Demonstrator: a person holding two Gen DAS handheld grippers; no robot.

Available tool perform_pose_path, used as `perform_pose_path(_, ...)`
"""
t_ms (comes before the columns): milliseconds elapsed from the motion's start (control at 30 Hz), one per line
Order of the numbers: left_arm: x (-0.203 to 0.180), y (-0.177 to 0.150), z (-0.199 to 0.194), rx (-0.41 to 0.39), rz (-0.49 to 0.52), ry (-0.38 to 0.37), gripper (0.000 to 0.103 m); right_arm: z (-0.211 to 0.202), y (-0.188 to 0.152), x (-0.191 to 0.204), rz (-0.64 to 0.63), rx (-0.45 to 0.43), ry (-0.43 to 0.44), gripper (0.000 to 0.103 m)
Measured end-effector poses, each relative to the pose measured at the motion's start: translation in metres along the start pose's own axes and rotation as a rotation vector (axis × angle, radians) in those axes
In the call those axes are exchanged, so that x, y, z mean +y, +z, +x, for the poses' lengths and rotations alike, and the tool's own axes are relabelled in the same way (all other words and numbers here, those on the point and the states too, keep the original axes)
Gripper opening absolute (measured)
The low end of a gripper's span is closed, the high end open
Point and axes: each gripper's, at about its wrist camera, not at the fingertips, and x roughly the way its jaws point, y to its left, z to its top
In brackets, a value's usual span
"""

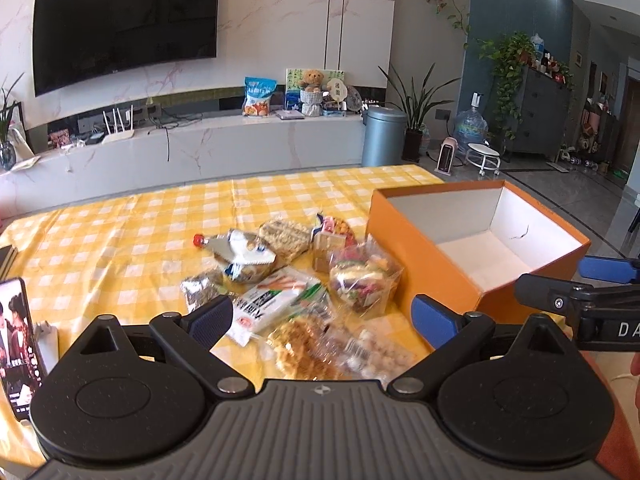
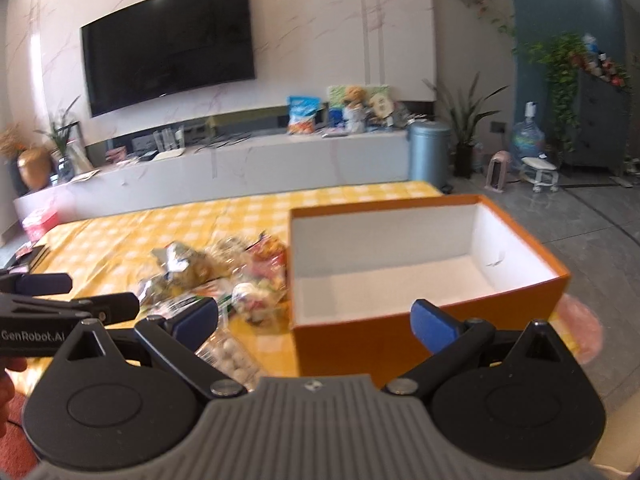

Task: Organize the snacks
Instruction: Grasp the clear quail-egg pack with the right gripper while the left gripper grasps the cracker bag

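Both tongs were spread wide, nothing in them; left gripper [image 1: 322,318] hung over the snack pile [image 1: 296,280] on the yellow checked tablecloth [image 1: 120,232]; right gripper [image 2: 316,322] faced the orange box [image 2: 420,336], just right of the snacks.

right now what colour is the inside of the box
White inside, orange outside; the box shows best in the right wrist view.

Crinkly glossy plastic snack packs [image 1: 280,300] glinting btwn left tongs, matt orange cardboard box [image 2: 400,344] w/ smooth white lining sitting ahead of right tongs, checked cloth [image 1: 140,232] lying underneath
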Motion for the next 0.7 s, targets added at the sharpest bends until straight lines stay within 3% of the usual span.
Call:
perform_pose_path(167,0.015,-0.018,0.008,0.041,-0.018,-0.075,0.102,0.018,-0.01,0.014,-0.065,0.03,0.085,0.085)
perform_pose_path(233,0.019,-0.025,0.013,0.065,-0.032,-0.095,0.09,0.025,-0.016,0.02,-0.092,0.058,0.121,0.078)
perform_pose_path(300,0.024,-0.03,0.02,0.1,-0.055,-0.126,0.084,0.033,-0.021,0.025,-0.107,0.084,0.162,0.069)
perform_pose_path(467,0.027,-0.039,0.031,0.135,-0.063,-0.162,0.073,0.05,-0.037,0.036,-0.17,0.137,0.233,0.058)
perform_pose_path(700,0.025,-0.051,0.058,0.228,-0.043,-0.164,0.059,0.077,-0.051,0.043,-0.219,0.203,0.275,0.057)
